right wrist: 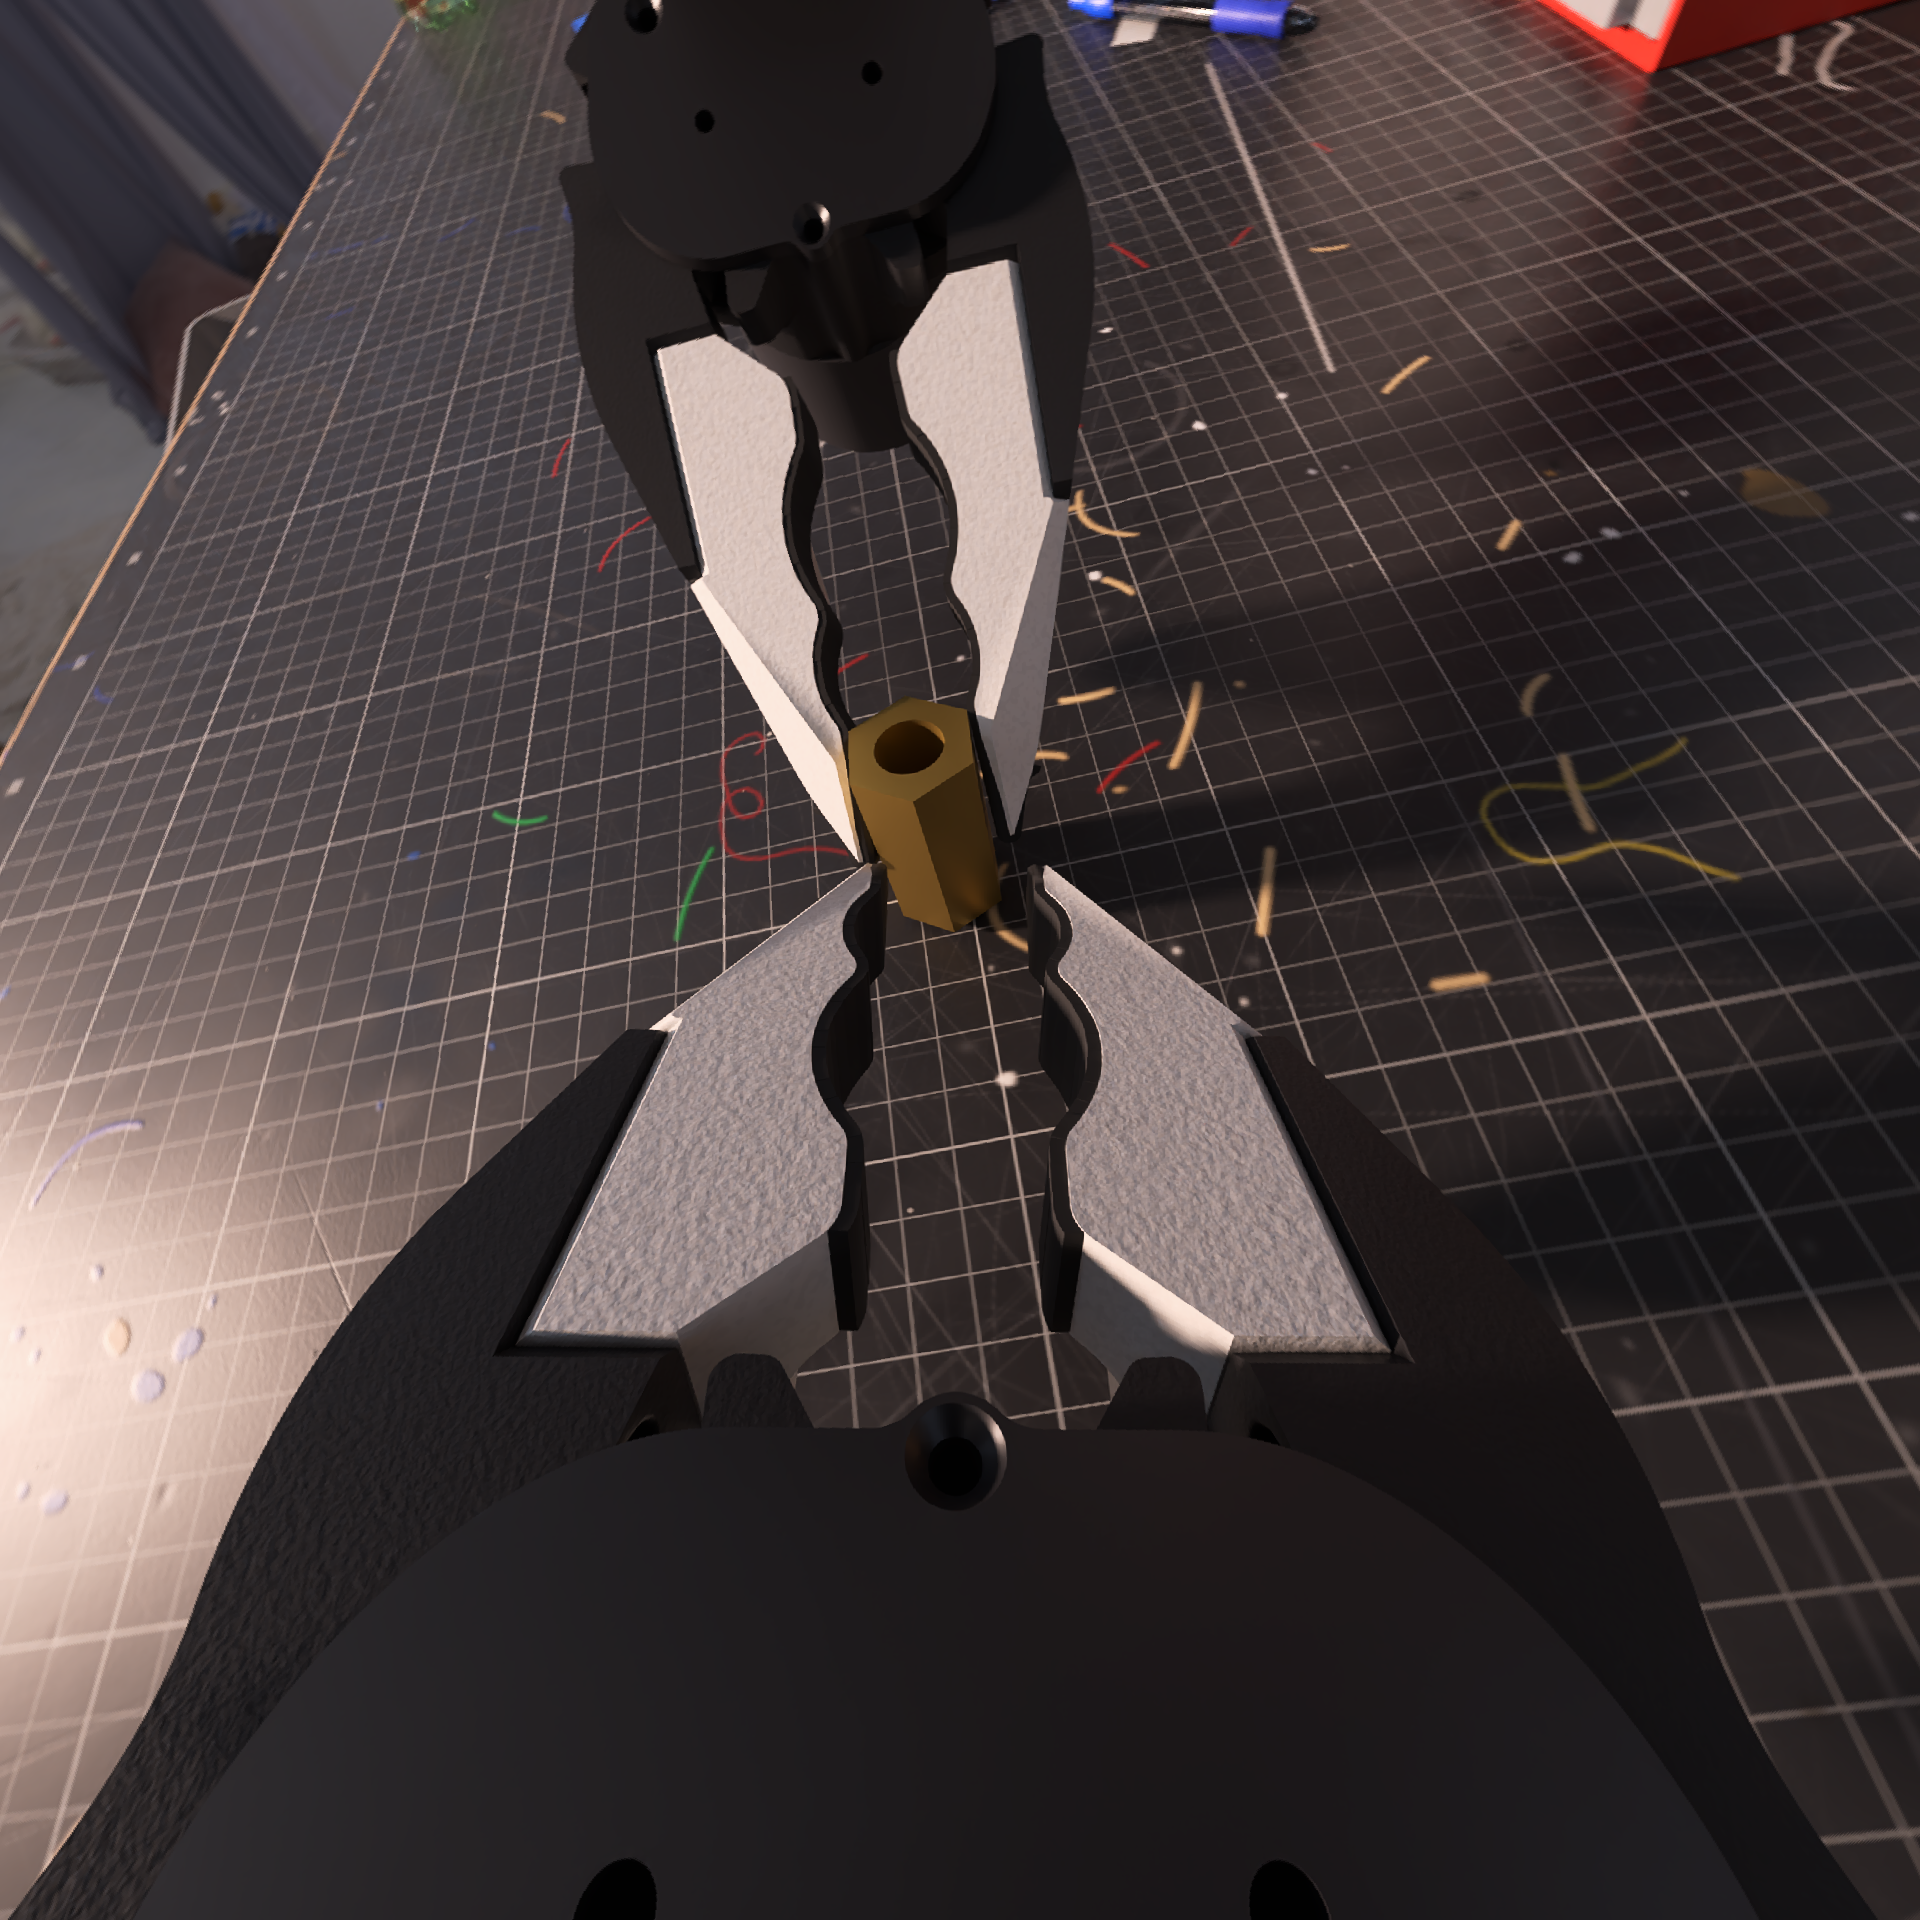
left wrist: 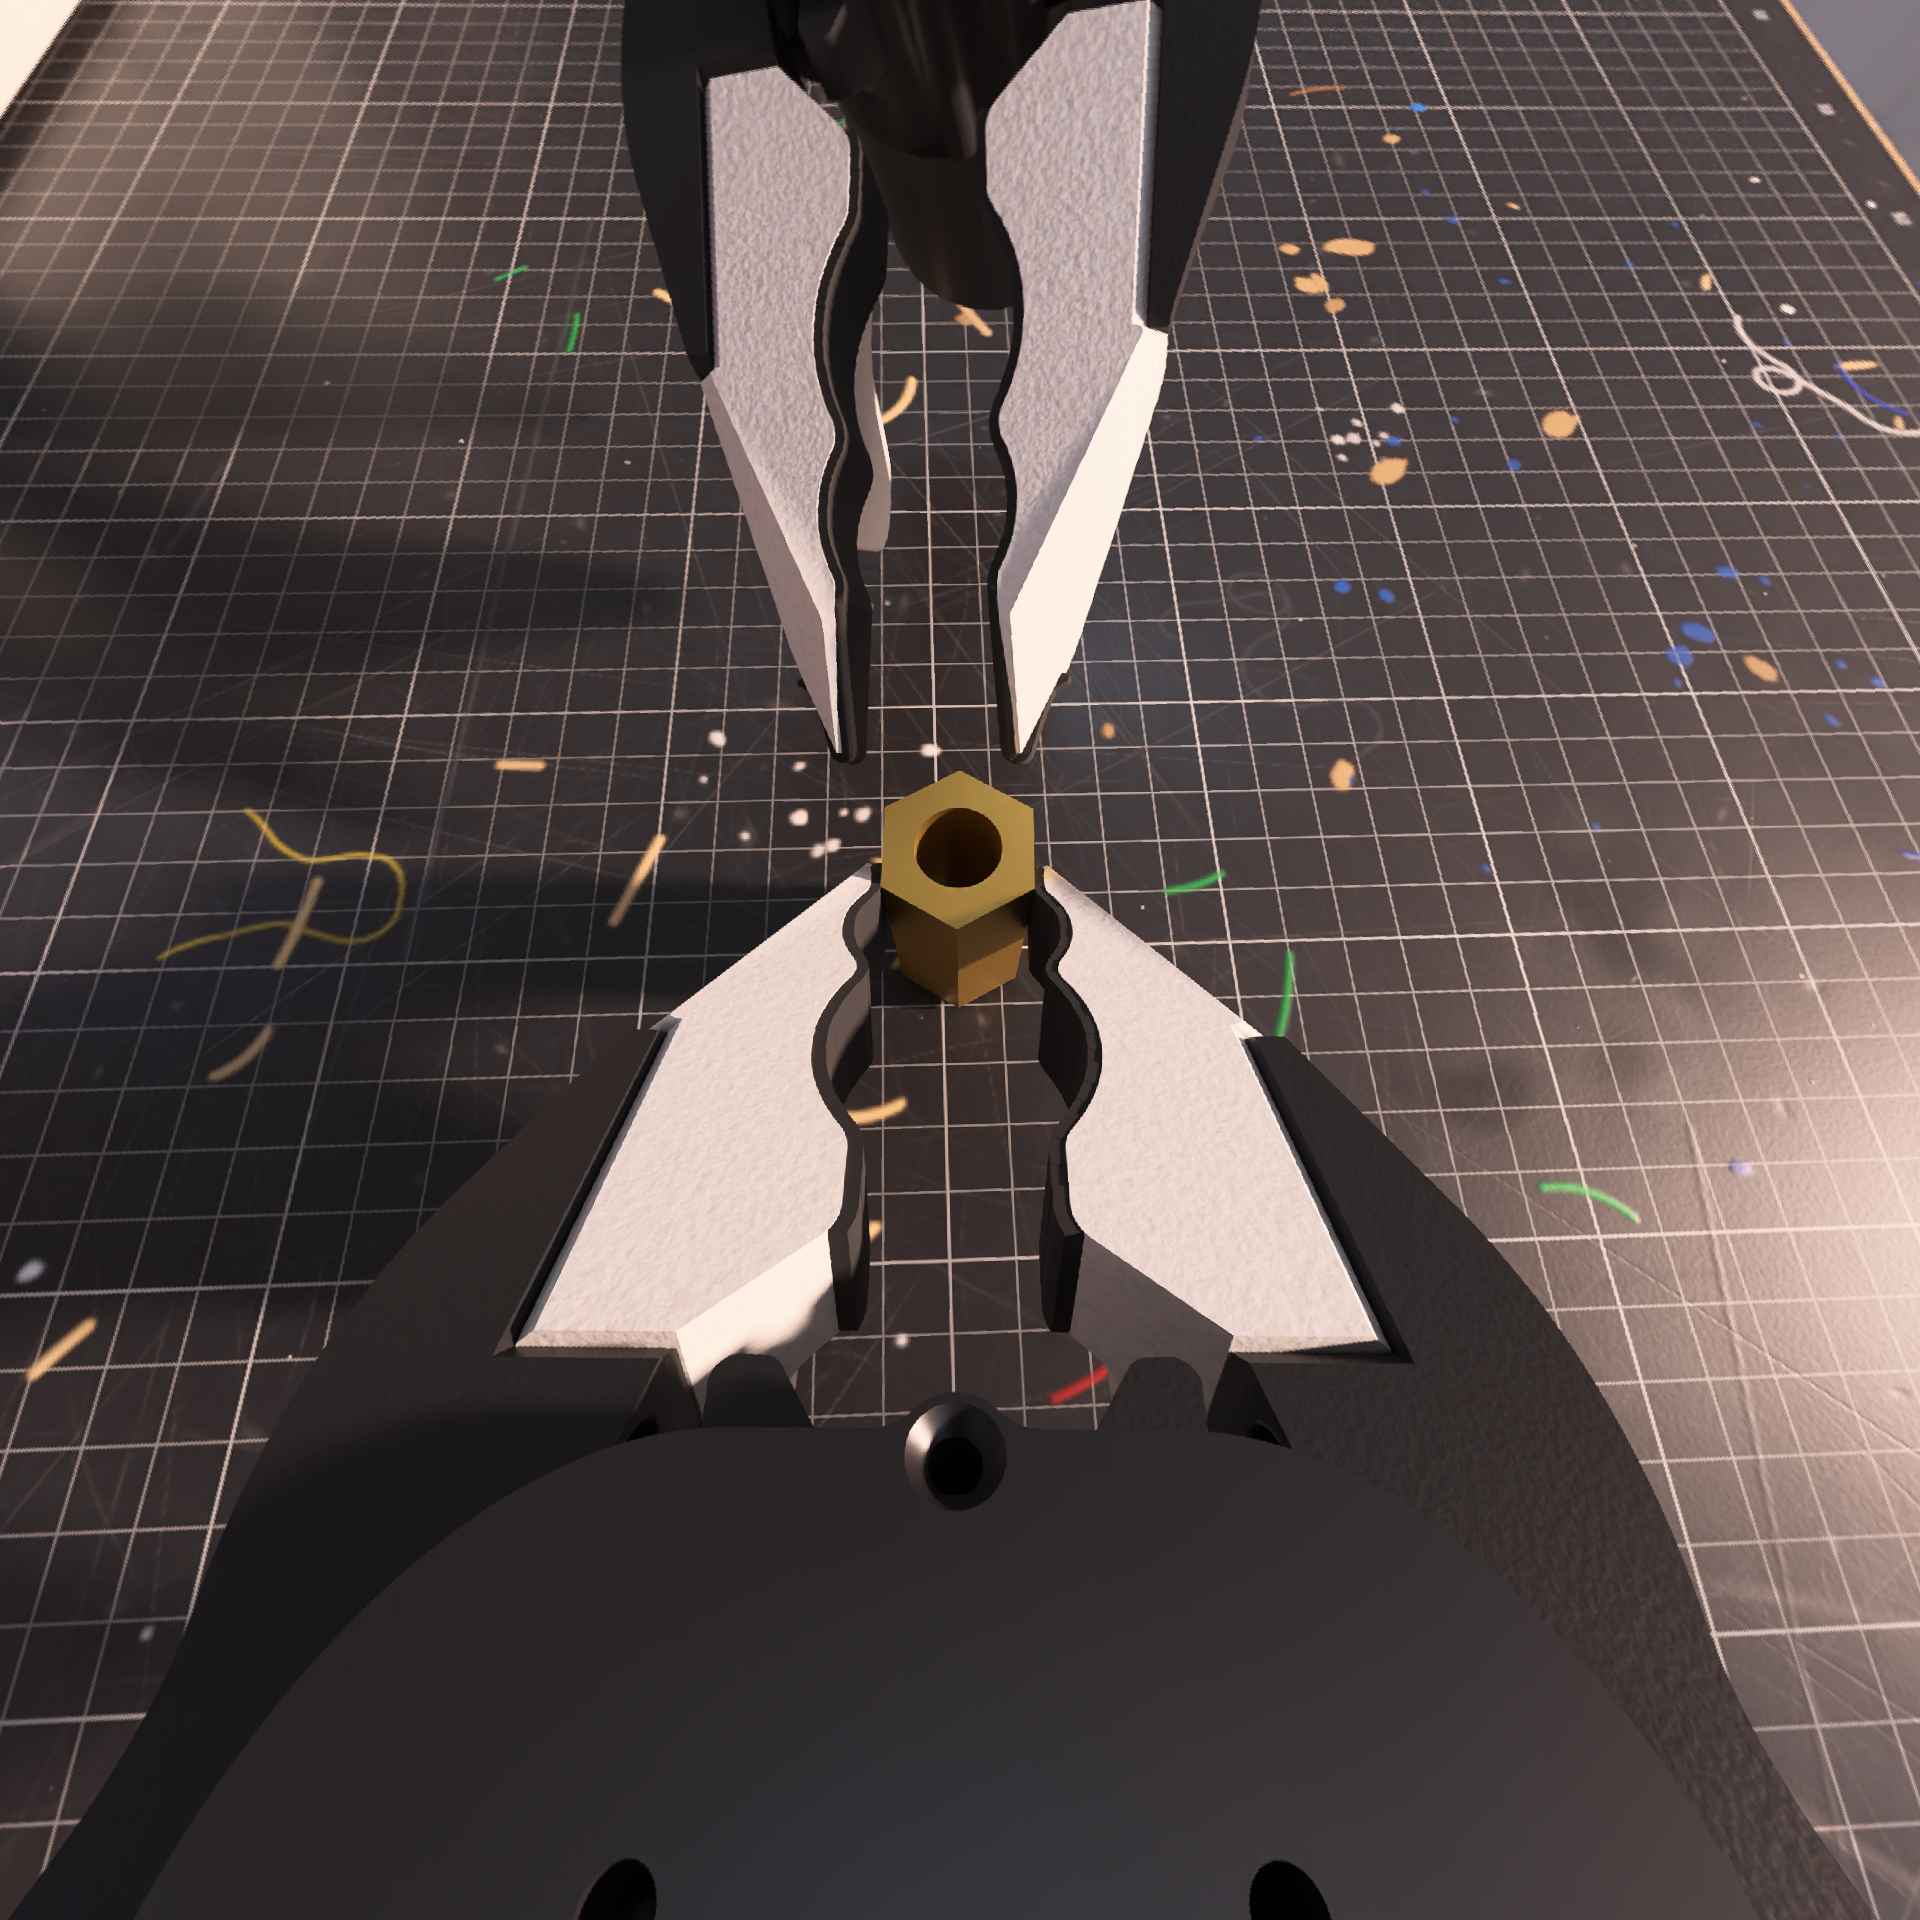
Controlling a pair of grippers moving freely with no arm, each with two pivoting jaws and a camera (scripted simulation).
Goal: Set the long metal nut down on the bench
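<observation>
Left tongs [left wrist: 958, 914] are pinching the brass hex coupling nut [left wrist: 957, 894] upright by opposite flats, just above the gridded desk [left wrist: 312, 623], w/ right tongs [right wrist: 954, 883] waiting open and empty nearby; nut's prob. rigid, dense, slick, best gripped mid-body.

Each tool [left wrist: 956, 883] is matte black with white textured, wavy-edged fingers [left wrist: 727, 1122].

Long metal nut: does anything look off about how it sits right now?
The brass long metal nut stands on end, bore up, pinched between the left claw tips instead of lying on the gridded bench mat. The right claw sits open just short of it. Paint flecks and wire scraps litter the mat; nothing looks damaged.
</observation>
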